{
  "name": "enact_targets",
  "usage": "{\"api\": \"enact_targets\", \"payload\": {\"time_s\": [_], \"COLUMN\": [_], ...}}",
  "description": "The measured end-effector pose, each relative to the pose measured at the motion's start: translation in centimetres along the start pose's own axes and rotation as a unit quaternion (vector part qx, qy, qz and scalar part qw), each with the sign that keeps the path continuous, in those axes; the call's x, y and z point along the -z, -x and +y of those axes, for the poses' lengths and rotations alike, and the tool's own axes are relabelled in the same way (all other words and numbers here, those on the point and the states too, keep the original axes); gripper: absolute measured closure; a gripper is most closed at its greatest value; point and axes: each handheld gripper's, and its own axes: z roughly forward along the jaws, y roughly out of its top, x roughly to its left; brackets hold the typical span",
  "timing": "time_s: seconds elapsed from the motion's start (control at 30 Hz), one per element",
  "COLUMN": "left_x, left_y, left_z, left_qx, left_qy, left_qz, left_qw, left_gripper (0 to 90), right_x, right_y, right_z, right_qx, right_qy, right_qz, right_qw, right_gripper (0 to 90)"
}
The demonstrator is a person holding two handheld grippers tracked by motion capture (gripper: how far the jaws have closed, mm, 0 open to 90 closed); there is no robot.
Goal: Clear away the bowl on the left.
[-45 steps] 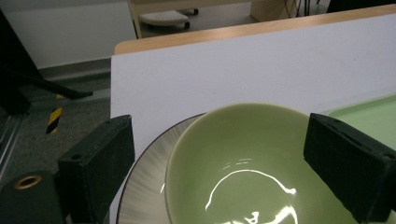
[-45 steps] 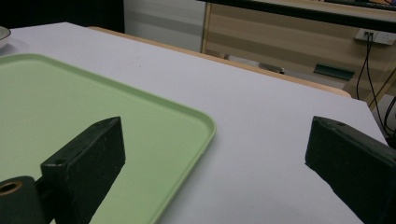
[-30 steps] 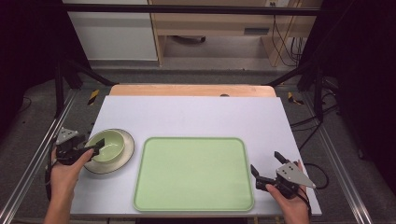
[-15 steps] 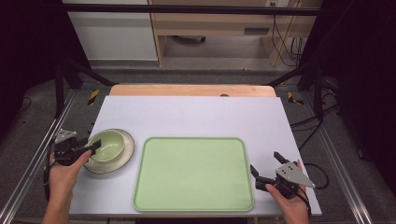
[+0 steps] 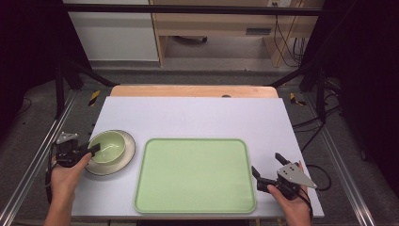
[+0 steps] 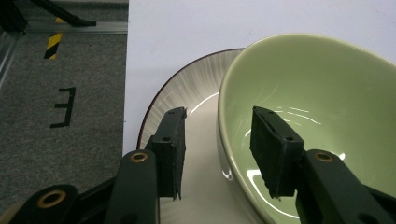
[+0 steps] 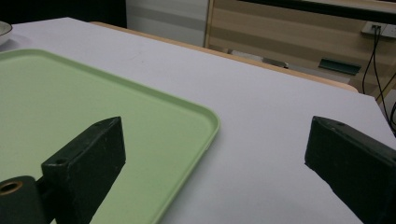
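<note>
the white table (image 5: 197, 115) carries a green tray (image 5: 195, 174) in the high view, and just left of the tray a green bowl (image 5: 107, 147) sits on a striped plate (image 5: 126, 155). the left gripper view shows the left gripper (image 6: 219, 149) straddling the bowl's near rim, jaws parted, one inside and one outside over the plate, with a gap visible at the outer jaw. right of the tray, the right gripper (image 7: 215, 163) hangs spread wide over bare table beside the tray's corner, holding nothing.

Pale green glazed bowl (image 5: 108, 146) — upright, empty — sat on a cream plate (image 5: 125, 157) with dark rim, at the table's left side, just beside the tray.
</note>
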Motion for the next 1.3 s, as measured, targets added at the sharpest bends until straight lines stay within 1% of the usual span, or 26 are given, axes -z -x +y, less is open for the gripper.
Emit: {"api": "enact_targets", "payload": {"time_s": [0.07,0.33,0.57,0.8,0.87,0.9,1.0,1.17,1.23,1.3], "left_x": [-0.09,-0.39,-0.68,-0.75,-0.78,-0.78,-0.75,-0.61,-0.57,-0.5], "left_y": [-0.11,-0.22,-0.01,0.09,0.11,0.12,0.14,-0.08,-0.12,-0.22], "left_z": [0.0,-0.01,0.11,0.2,0.22,0.24,0.27,0.23,0.23,0.22], "left_qx": [0.004,0.009,0.008,0.006,0.006,0.006,0.006,0.018,0.02,0.028], "left_qy": [-0.002,-0.009,-0.014,-0.023,-0.022,-0.022,-0.023,-0.023,-0.023,-0.021], "left_qz": [0.0,-0.001,0.0,-0.006,-0.008,-0.01,-0.006,-0.012,-0.013,-0.018], "left_qw": [1.0,0.9999,0.9999,0.9997,0.9997,0.9997,0.9997,0.9995,0.9995,0.9992], "left_gripper": [58.1,63.6,68.8,74.4,76.4,79.1,81.1,82.1,82.2,82.5], "right_x": [-0.12,-0.18,-0.09,-0.11,-0.14,-0.17,-0.17,-0.17,-0.17,-0.17], "right_y": [-0.1,-0.1,-0.08,-0.09,-0.11,-0.11,-0.11,-0.09,-0.09,-0.08], "right_z": [0.0,-0.05,-0.11,-0.16,-0.17,-0.19,-0.2,-0.21,-0.21,-0.21], "right_qx": [0.001,0.0,0.0,-0.001,0.0,0.002,0.002,0.001,0.002,0.002], "right_qy": [-0.002,-0.005,-0.006,-0.01,-0.011,-0.011,-0.011,-0.013,-0.013,-0.013], "right_qz": [0.002,0.003,0.003,0.005,0.006,0.007,0.007,0.008,0.008,0.008], "right_qw": [1.0,1.0,1.0,0.9999,0.9999,0.9999,0.9999,0.9999,0.9999,0.9999], "right_gripper": [5.2,5.2,5.2,5.2,5.2,5.2,5.2,5.2,5.2,5.2]}}
